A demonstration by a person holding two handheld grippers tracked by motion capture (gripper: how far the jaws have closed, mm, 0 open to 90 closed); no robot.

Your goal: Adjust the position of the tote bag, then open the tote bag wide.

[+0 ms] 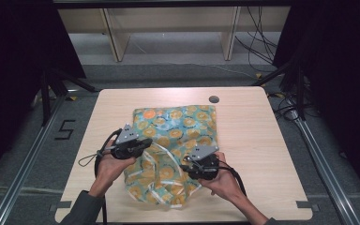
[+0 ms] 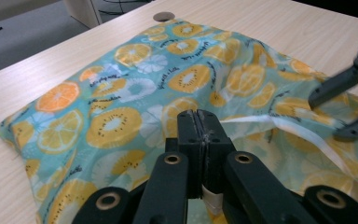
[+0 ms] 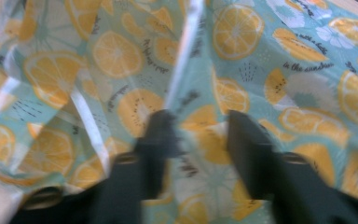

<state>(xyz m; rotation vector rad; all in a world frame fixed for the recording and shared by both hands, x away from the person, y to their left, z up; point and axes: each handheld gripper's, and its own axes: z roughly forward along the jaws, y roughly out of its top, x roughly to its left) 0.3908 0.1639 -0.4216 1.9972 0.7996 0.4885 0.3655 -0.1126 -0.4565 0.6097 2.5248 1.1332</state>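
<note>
On the wooden table [image 1: 253, 140] lies a fruit-print cloth bag [image 1: 178, 126], its near end rumpled. At that end's left, the left gripper [image 2: 199, 126] pinches a white strap [image 2: 279, 126]. At its right, the right gripper [image 3: 198, 135] hovers, jaws apart

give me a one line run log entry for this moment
left gripper: shut on white strap | right gripper: open over fruit-print fabric bag | bag: lying on table, near end bunched
</note>
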